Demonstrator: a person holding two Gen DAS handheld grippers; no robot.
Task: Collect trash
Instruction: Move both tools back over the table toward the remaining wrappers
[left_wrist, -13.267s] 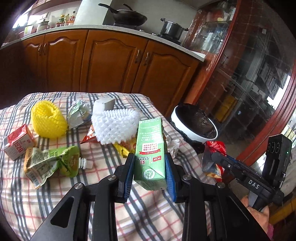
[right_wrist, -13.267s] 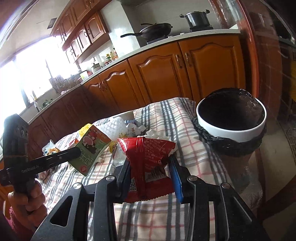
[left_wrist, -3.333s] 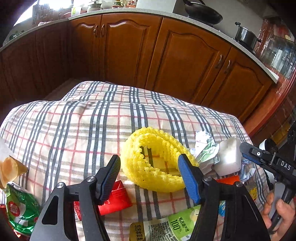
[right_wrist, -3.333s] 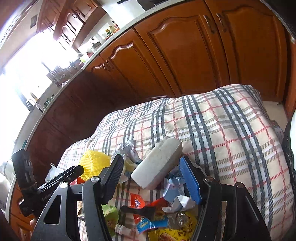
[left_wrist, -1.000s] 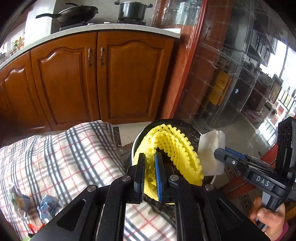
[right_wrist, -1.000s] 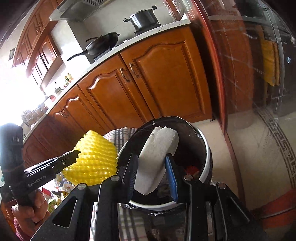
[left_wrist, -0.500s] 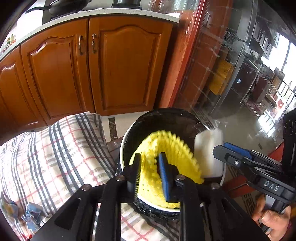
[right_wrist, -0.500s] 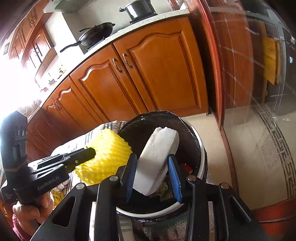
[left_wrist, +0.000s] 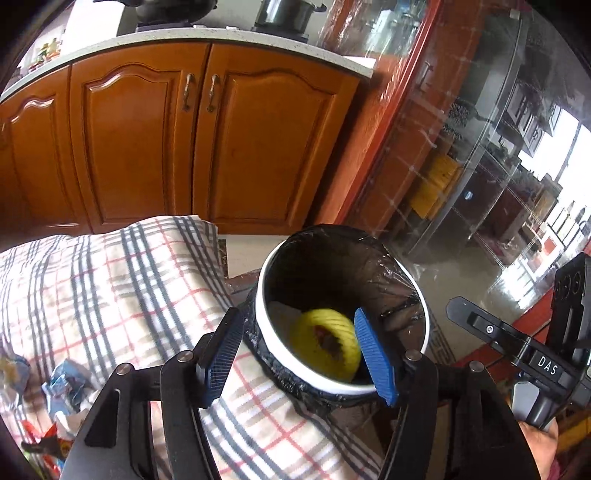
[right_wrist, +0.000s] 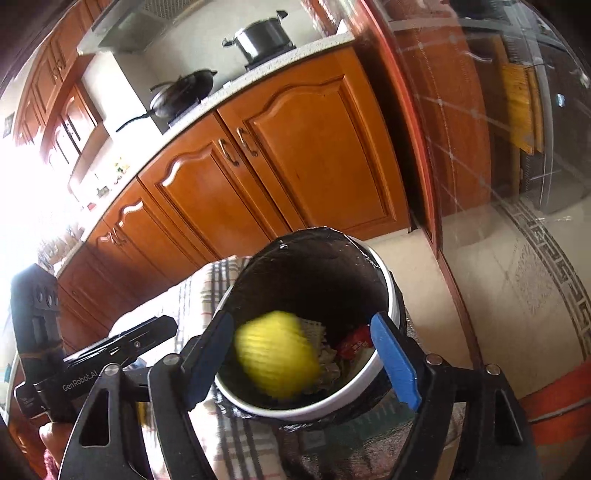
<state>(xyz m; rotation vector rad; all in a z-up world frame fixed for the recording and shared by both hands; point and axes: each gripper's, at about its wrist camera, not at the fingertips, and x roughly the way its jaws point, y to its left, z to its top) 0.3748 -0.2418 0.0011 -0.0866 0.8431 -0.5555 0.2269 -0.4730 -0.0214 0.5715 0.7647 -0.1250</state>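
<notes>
A white bin lined with a black bag stands beside the checked table. The yellow foam net lies inside it, blurred in the right wrist view, free of any pad. My left gripper hangs over the bin's near rim, its jaws opening with nothing pressed between them. My right gripper is also above the bin, jaws opening and empty. The white foam block shows only as a pale patch deep in the bin. A red wrapper lies among the trash there.
The checked tablecloth holds leftover wrappers at its lower left. Wooden cabinets stand behind, with pots on the counter. A glass-fronted red cabinet is to the right. Tiled floor lies beyond the bin.
Both grippers opened over the bin. The yellow foam net left the left gripper's pads and dropped inside. The white foam block left the right gripper's pads and fell in too.
</notes>
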